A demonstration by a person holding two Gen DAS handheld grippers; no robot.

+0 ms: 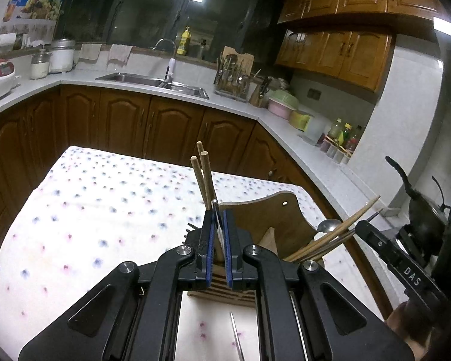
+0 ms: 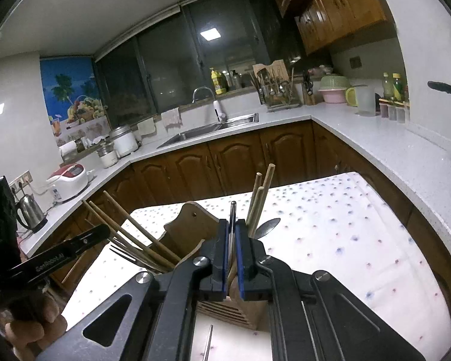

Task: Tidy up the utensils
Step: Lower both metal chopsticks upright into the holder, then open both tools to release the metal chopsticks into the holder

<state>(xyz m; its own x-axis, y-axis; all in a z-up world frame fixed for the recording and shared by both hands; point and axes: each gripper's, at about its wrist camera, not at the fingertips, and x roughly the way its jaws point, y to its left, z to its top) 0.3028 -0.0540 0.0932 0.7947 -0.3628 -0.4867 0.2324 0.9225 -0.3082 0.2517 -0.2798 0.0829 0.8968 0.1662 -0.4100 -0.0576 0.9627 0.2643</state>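
A wooden utensil holder [image 1: 273, 219] [image 2: 192, 225] stands on the table with the dotted white cloth [image 1: 90, 210] [image 2: 345, 228]. Wooden chopsticks [image 1: 203, 174] [image 2: 261, 195] stick up from it. More chopsticks [image 1: 330, 237] [image 2: 129, 234], a spoon [image 1: 327, 225] [image 2: 267, 225] and a fork [image 2: 120, 252] lean out of its compartments. My left gripper [image 1: 218, 219] is shut on a thin metal utensil handle [image 1: 215, 204] just above the holder. My right gripper [image 2: 232, 228] is shut on a thin dark utensil handle [image 2: 232, 207] over the same holder. What kind of utensil each one holds is hidden.
Grey counters [image 1: 285, 126] [image 2: 375, 138] wrap around the table, with a sink [image 1: 153, 82] [image 2: 213, 129], a second utensil rack [image 1: 234, 81] [image 2: 273, 90], a rice cooker [image 2: 67, 180] and a kettle [image 2: 30, 210]. A hand [image 2: 36, 316] holds the left gripper close beside the right one.
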